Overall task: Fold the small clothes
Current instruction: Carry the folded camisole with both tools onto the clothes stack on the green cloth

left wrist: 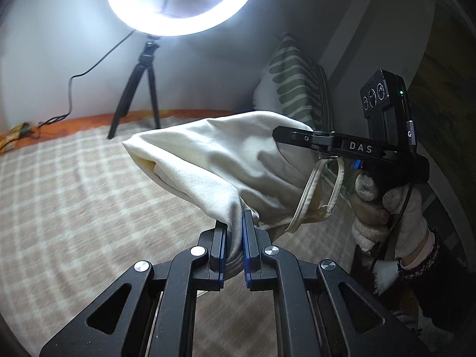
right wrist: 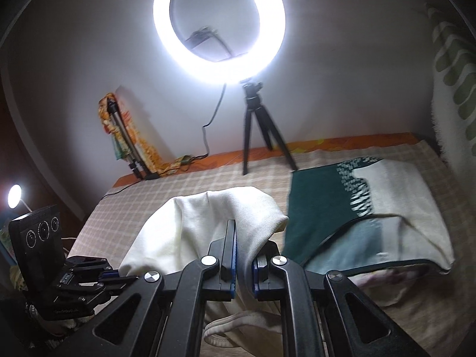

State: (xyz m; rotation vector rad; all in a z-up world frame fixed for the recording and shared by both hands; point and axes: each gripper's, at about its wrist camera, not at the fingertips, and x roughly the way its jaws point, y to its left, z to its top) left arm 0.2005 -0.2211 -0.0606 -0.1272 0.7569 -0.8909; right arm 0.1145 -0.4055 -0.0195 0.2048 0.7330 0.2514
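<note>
I've got the cream garment [left wrist: 214,160] lifted off the bed [left wrist: 74,196], slung in front of the ring light [left wrist: 181,3], bunched, soft folds, thin strap loop dangling. Left gripper [left wrist: 235,238] fingers clamped on one end, right gripper [right wrist: 244,255] fingers clamped on the other. Green-and-white cloth [right wrist: 357,208] flat right of the light's tripod.

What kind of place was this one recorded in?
Probably a bedroom at home: a bed with a checked cover, a striped cushion leaning on the wall, and a ring light on a small tripod standing on the bed.
</note>
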